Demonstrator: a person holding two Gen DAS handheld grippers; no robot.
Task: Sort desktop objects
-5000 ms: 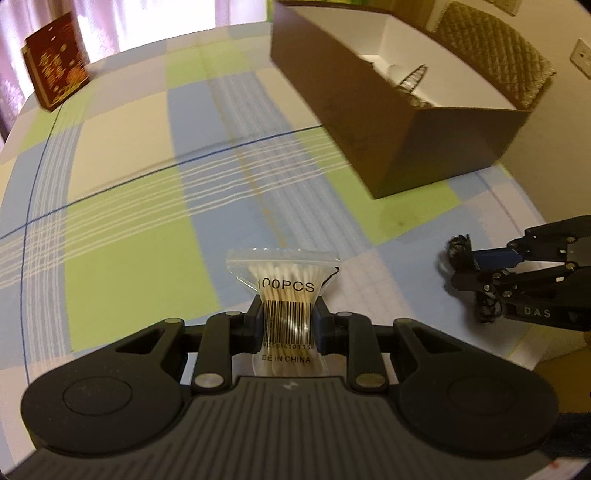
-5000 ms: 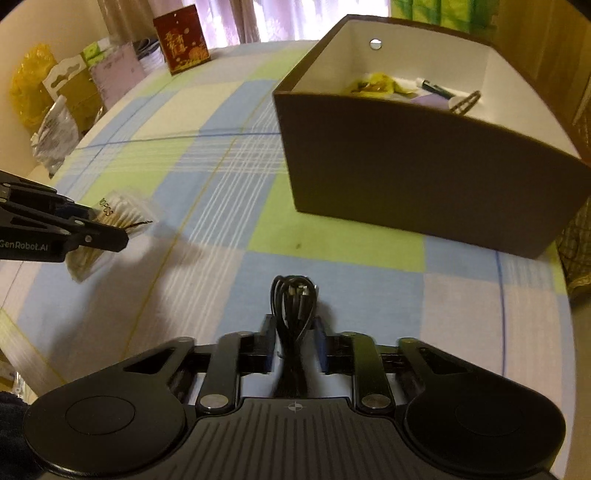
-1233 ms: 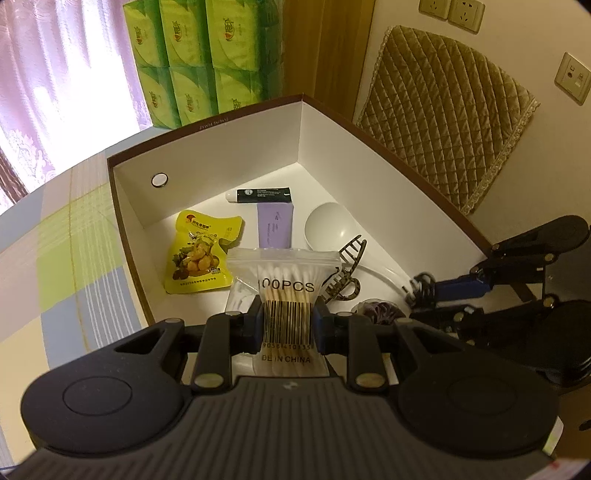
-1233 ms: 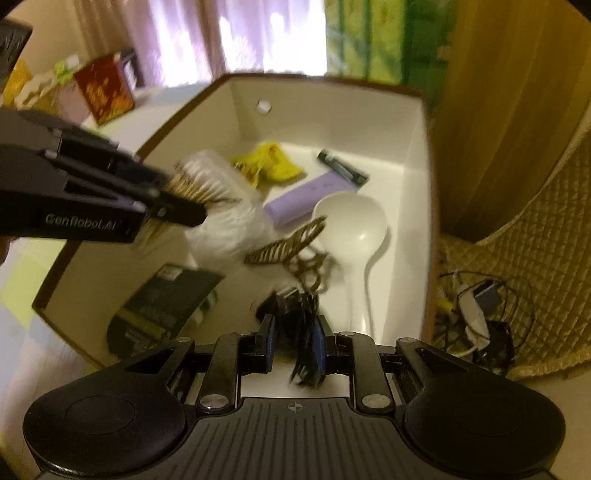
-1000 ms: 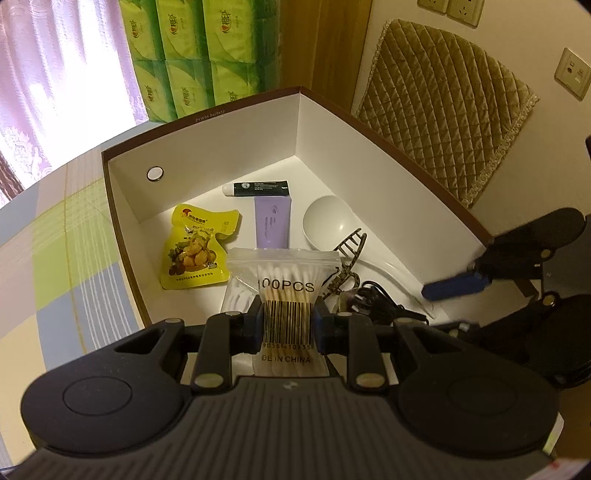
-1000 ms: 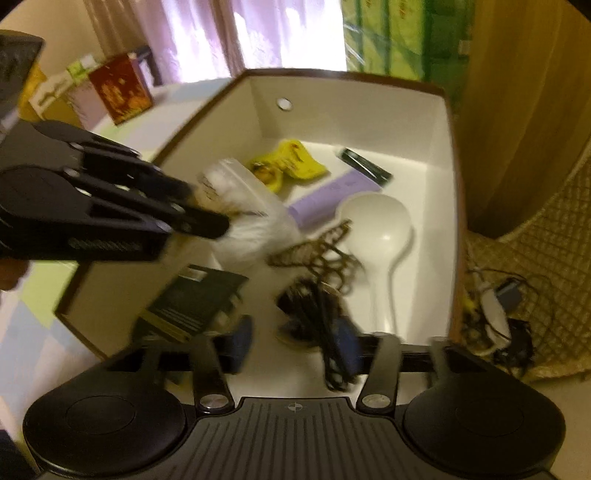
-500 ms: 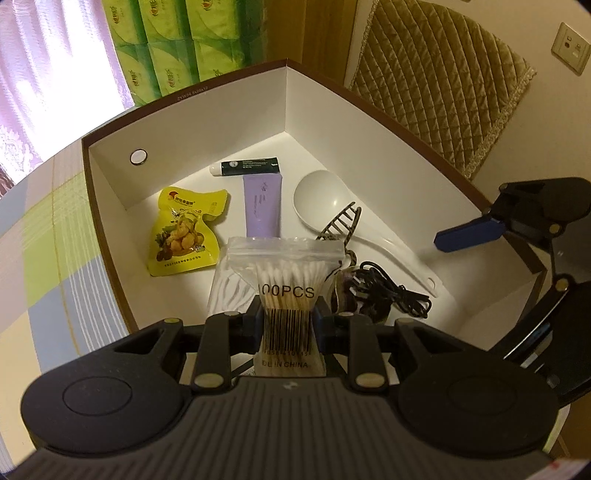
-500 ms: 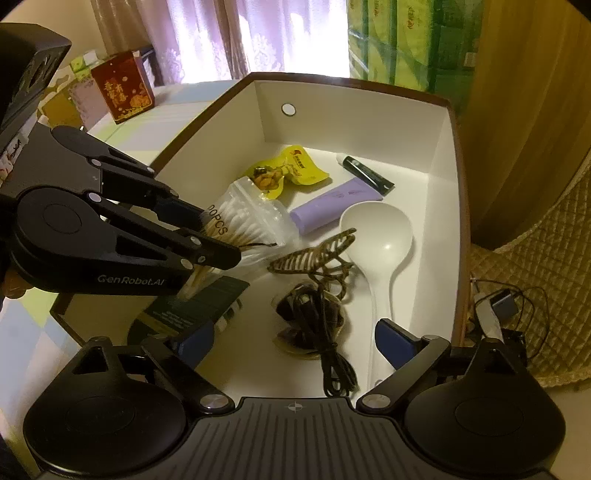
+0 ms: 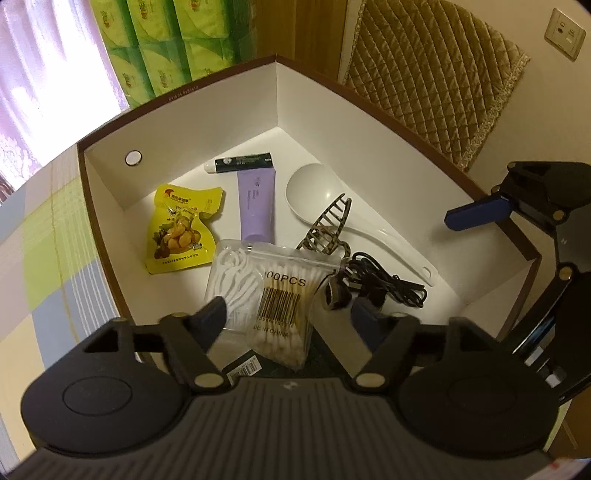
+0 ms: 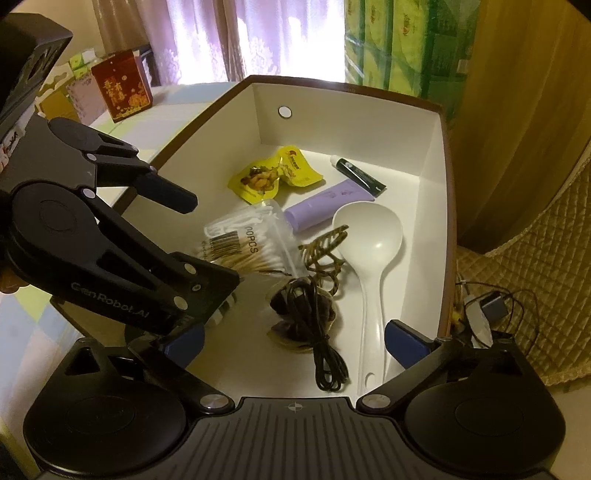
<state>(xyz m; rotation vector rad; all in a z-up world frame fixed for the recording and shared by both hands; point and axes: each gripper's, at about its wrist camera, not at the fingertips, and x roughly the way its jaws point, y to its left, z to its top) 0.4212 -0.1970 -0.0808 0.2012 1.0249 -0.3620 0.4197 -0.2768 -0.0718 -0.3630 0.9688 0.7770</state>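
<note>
Cotton swab bag (image 9: 282,299) now dropped in box (image 9: 177,122); both fingers opening, empty.

Green tissue packs (image 9: 166,48) are stacked at the upper left, beside a pale purple curtain (image 9: 44,81). A quilted gold cover (image 9: 432,70) hangs upper right, near a wall socket (image 9: 564,34). A red box (image 10: 122,85) sits upper left.

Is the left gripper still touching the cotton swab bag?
Apart. In the left wrist view the left gripper is opening, and both fingertips stand clear of the cotton swab bag, which lies in the box.
</note>
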